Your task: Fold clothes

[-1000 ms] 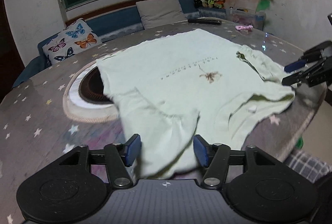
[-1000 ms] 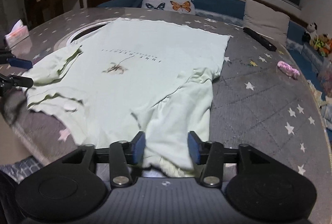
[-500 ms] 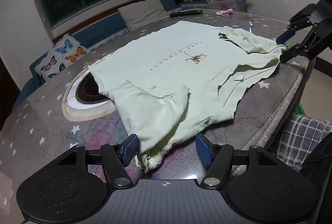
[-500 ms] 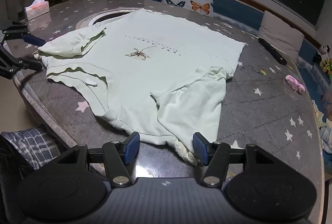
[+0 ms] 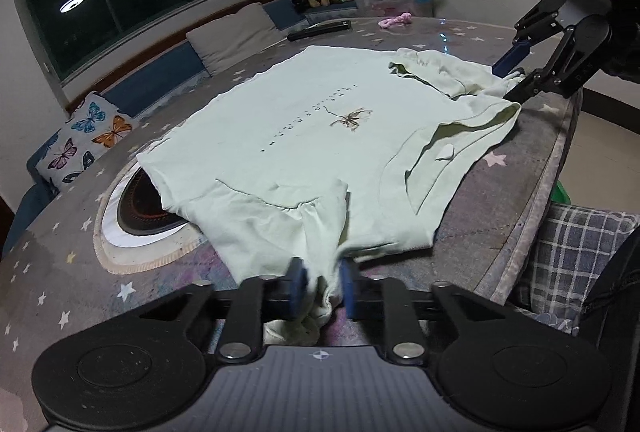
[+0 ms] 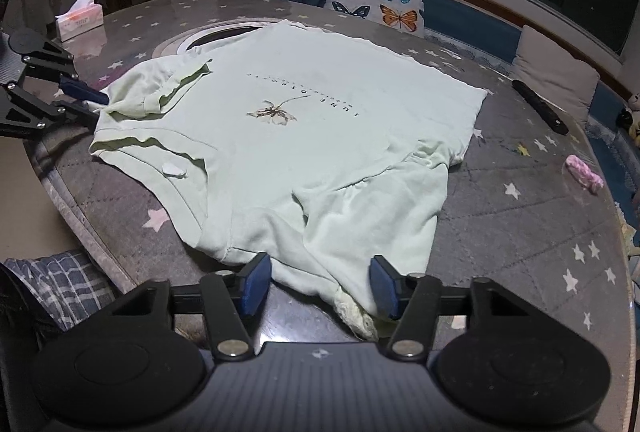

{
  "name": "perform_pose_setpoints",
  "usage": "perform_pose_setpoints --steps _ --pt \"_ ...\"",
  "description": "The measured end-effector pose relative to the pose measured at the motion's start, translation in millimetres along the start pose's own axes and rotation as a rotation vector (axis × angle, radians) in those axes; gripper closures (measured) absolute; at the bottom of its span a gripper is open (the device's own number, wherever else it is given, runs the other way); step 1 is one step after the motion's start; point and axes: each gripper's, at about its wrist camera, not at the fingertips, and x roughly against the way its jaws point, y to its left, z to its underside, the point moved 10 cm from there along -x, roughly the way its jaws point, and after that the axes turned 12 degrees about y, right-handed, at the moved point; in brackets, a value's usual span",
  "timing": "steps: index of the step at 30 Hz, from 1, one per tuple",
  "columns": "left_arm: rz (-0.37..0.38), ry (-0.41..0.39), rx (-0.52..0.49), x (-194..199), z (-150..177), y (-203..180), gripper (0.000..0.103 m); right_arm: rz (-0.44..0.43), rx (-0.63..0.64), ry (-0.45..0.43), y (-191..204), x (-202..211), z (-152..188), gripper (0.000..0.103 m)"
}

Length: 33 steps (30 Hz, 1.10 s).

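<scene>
- Left wrist view is showing the left gripper (image 5: 322, 286) closing, pinching a sleeve of the pale green T-shirt (image 5: 320, 136) lying on the table (image 5: 60, 272).
- Right wrist view is showing the right gripper (image 6: 318, 282) closing around the other sleeve, pads not yet pressing; only here is a tissue box (image 6: 79, 17) appearing.

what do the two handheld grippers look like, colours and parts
Both are black: the left gripper and right gripper have ribbed grey-black bodies, round side discs, silver pivot bolts on jointed linkage arms, and blue pads. Seen from the left wrist, the right gripper carries a red-and-white label and green light.

Black tongs (image 5: 322, 286) with blue pads (image 6: 254, 284), silver screws and ribbed grey housing.
</scene>
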Motion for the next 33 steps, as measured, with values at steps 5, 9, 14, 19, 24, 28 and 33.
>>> perform_pose_setpoints --steps 5,9,14,19,24,28,33 --pt "-0.004 -0.014 0.016 2.2 -5.3 2.5 0.095 0.019 -0.007 -0.001 -3.7 -0.6 -1.8 0.081" --pt "-0.023 -0.048 0.033 15.0 -9.5 5.6 0.097 0.035 0.0 -0.014 -3.1 5.7 -4.0 0.092" --pt "-0.051 -0.106 0.062 49.6 -10.8 10.2 0.097 0.042 0.046 -0.038 12.0 32.2 0.1 0.094" --pt "-0.076 -0.16 0.096 89.5 -6.4 9.9 0.097 0.07 0.067 -0.078 33.8 79.0 8.9 0.094" --pt "-0.115 -0.202 0.125 101.9 -14.5 18.5 0.097 0.133 0.098 -0.137 35.5 101.4 -13.9 0.095" --pt "-0.149 -0.229 0.153 93.6 -36.8 43.0 0.098 0.183 0.128 -0.176 23.4 99.8 -48.0 0.095" --pt "-0.181 -0.228 0.181 65.5 -73.3 88.3 0.098 0.218 0.162 -0.202 -1.9 85.3 -101.7 0.095"
